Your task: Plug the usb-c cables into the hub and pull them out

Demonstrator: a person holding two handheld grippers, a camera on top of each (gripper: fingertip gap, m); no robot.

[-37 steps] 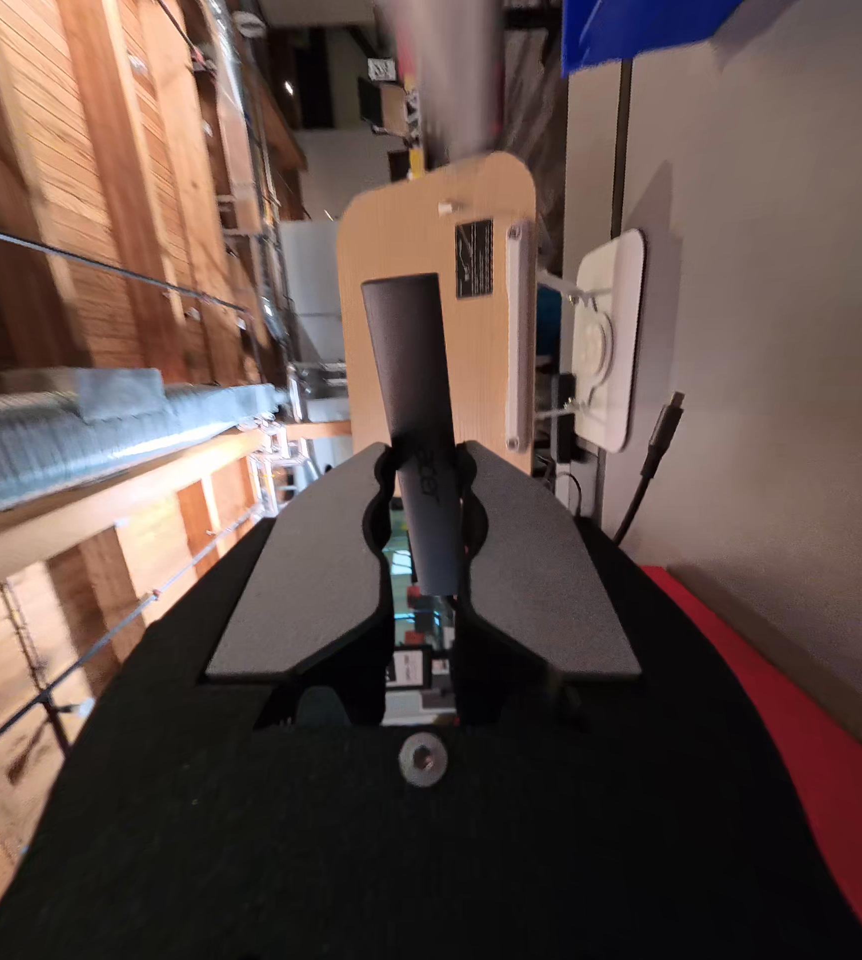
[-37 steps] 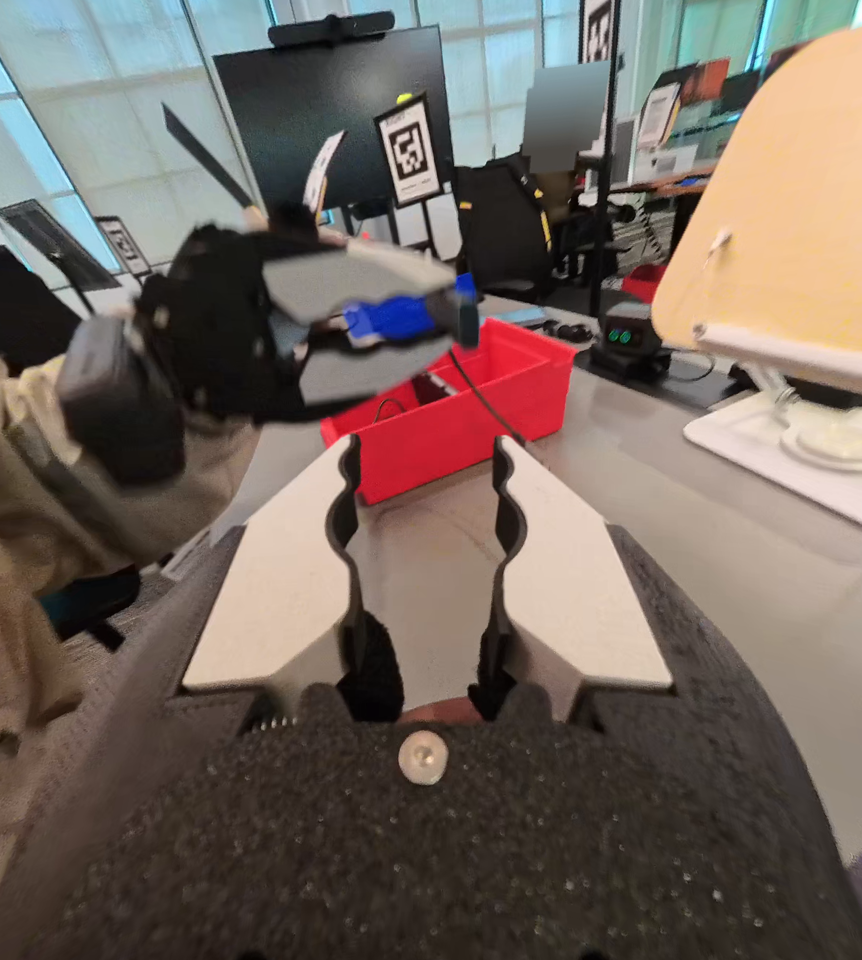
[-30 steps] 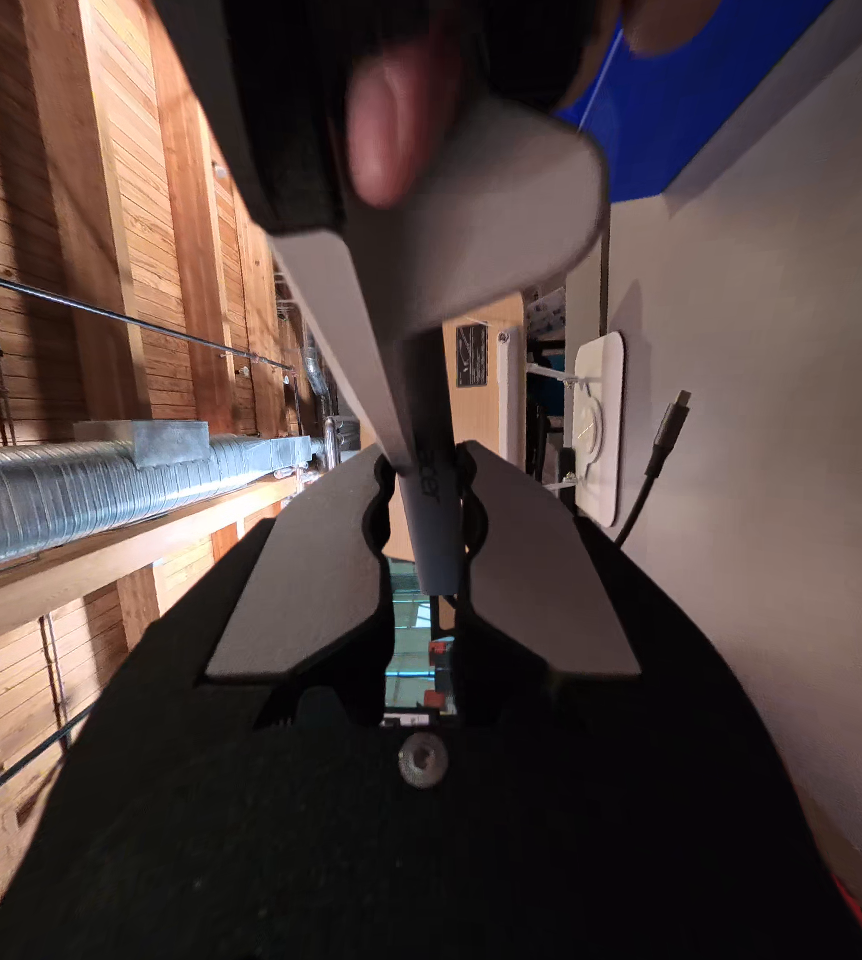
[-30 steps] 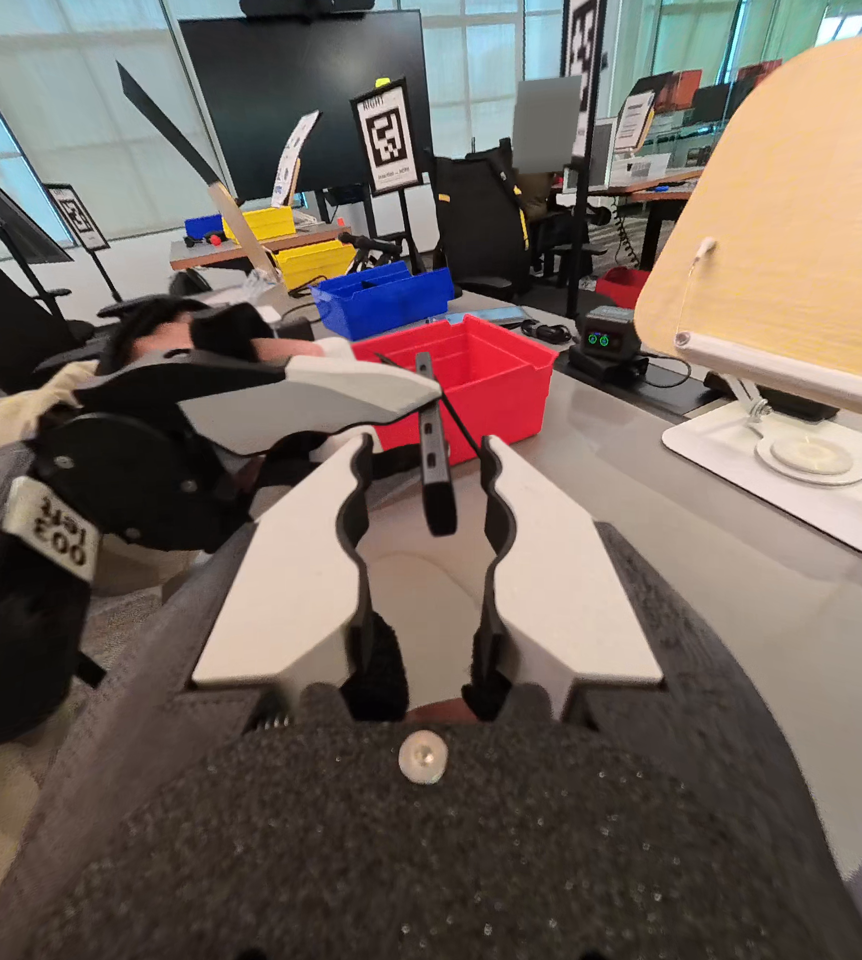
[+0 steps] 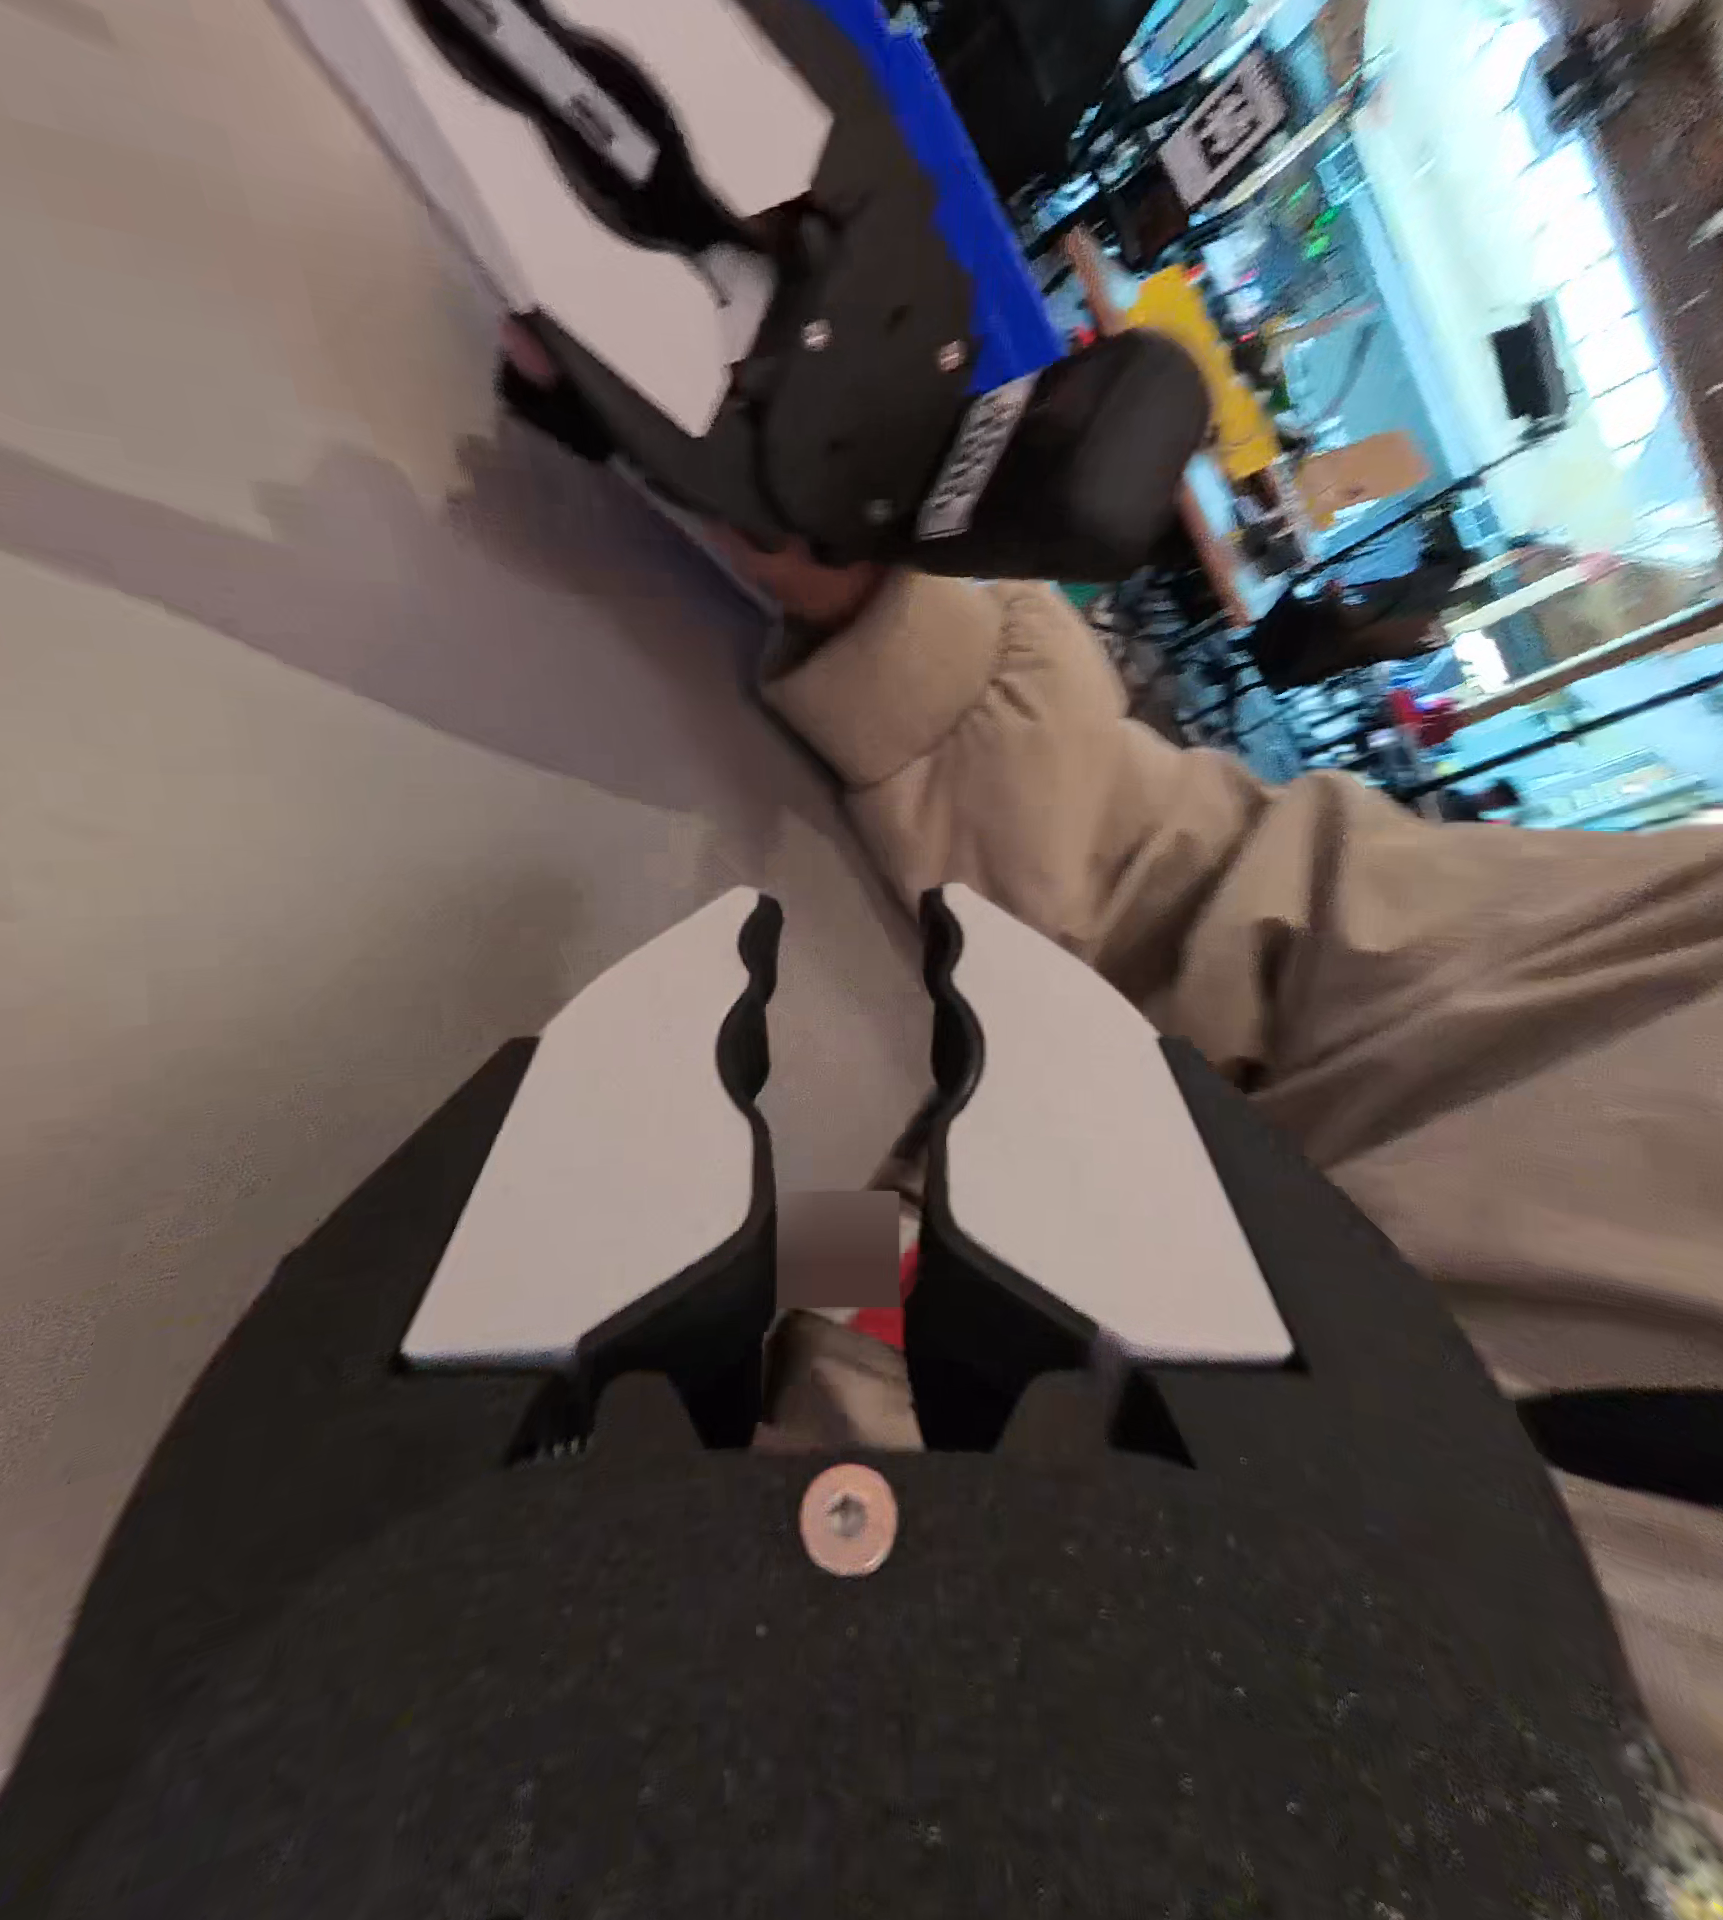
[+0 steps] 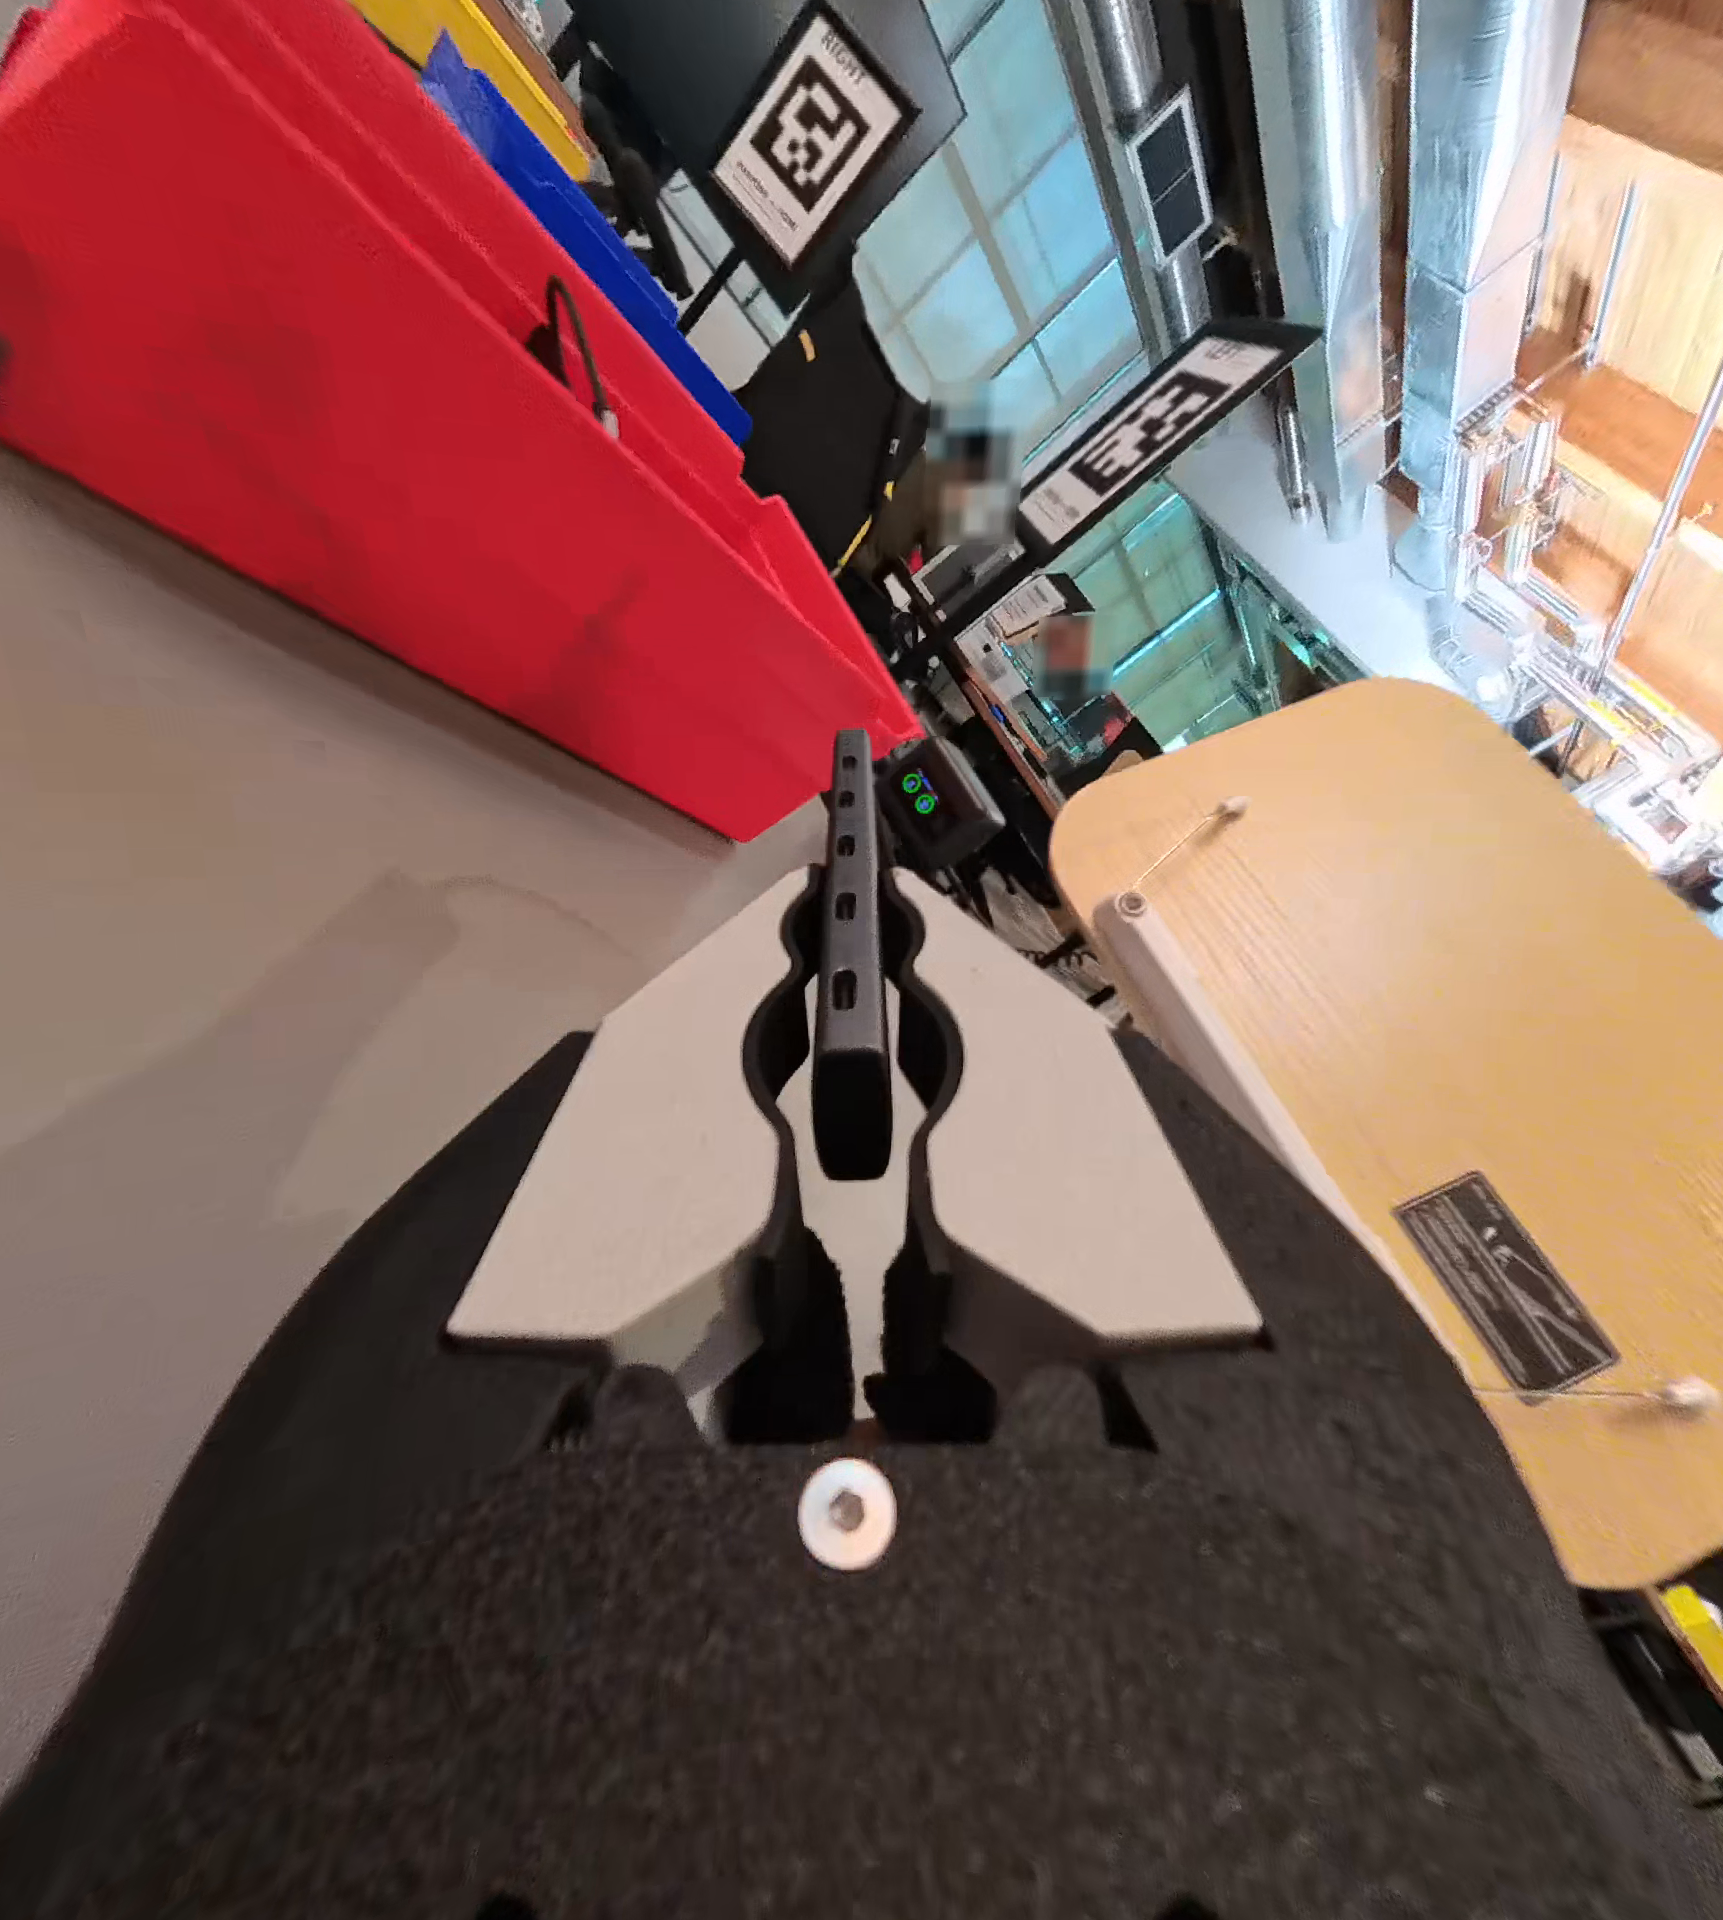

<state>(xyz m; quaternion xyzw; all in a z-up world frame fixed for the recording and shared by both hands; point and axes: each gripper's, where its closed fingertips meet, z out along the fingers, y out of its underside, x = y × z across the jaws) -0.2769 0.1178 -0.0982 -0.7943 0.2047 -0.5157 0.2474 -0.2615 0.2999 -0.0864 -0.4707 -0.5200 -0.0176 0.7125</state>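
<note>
The hub, a slim dark grey metal bar with a row of small slots along its narrow edge, stands on edge between the two fingers of the right gripper, which are closed tight on its flanks; its rounded near end sits in the scalloped hollow of the jaws and its far end juts out past the fingertips. The fingers are flat, matte, pale grey plates with wavy black inner edges, set in a coarse, speckled black body with one bright screw at its middle. Beyond the hub a red plastic bin lies on the smooth grey table, and a thin black cable loops up over its rim; what else it holds is hidden. A blue bin sits behind it. To the right is a light wooden board with rounded corners, a white rail along one edge and a small dark plate on its face. The left gripper has its jaws apart with nothing between them, only the grey tabletop and a beige sleeve past the tips. Farther off in that blurred view the right gripper shows from outside, beside a blue surface.
</note>
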